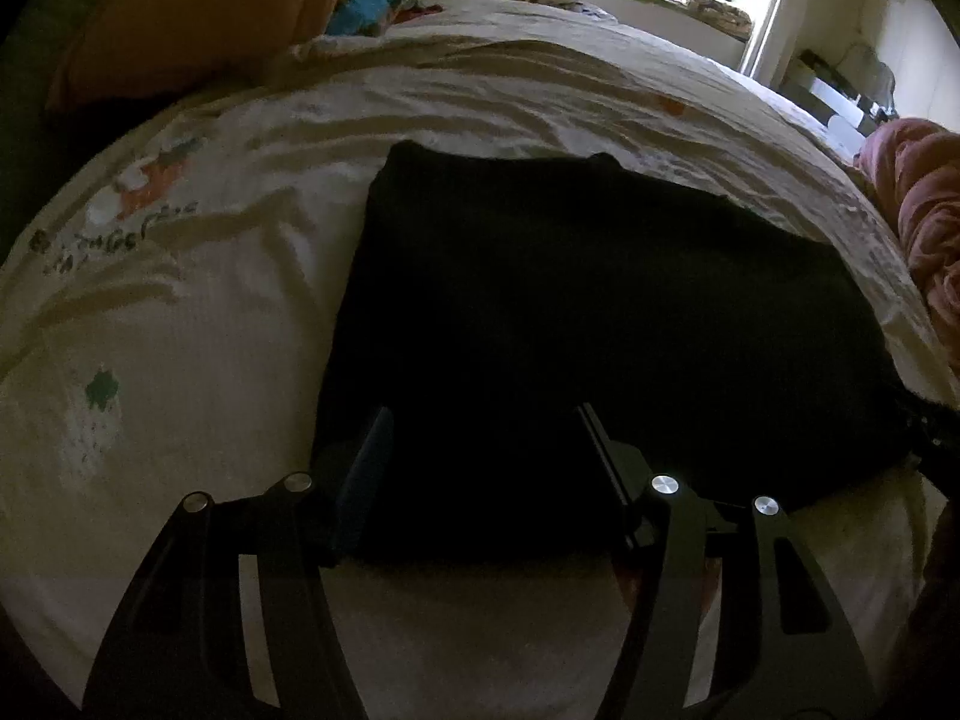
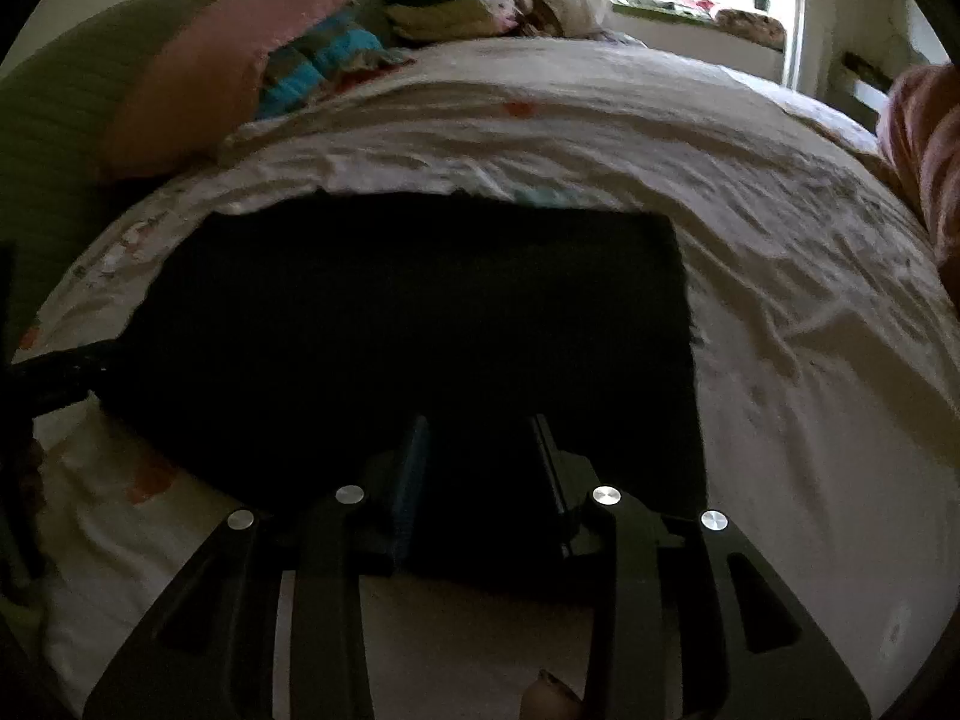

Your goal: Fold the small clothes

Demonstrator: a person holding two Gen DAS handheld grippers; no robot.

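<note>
**A:** Start with the left wrist view. What's there?

**B:** A black garment (image 1: 600,312) lies flat on the bed (image 1: 180,312), on a pale printed sheet. It looks already folded into a rough rectangle. The left hand-held gripper (image 1: 486,420) sits over its near edge with the jaws standing fairly wide apart. The cloth shows in the gap, but I can't see the pads pinching it, so I'd call it let go.

**A:** How would it handle?

**B:** Soft and light, I'd judge, limp enough to sag if lifted by one point. It's so dark that seams and layers are hard to make out. Taking it at a corner or along a folded edge, all layers at once, seems safest.

**A:** Which way does it run?

**B:** Its long side stretches across the view, left to right, with the far right part trailing toward a pink blanket (image 1: 924,222).

**A:** And the right wrist view?

**B:** The same black garment (image 2: 420,312), seen from its other end; its right edge is straight and clean, and the far edge lies parallel to the pillows (image 2: 240,66). The right hand-held gripper (image 2: 480,426) hovers at the near edge, jaws narrowly parted, pads not clearly pressing the cloth. At the left margin a dark shape, probably the other tool, reaches in.

**A:** Next fold?

**B:** Probably across the long axis, one short end onto the other.
</note>
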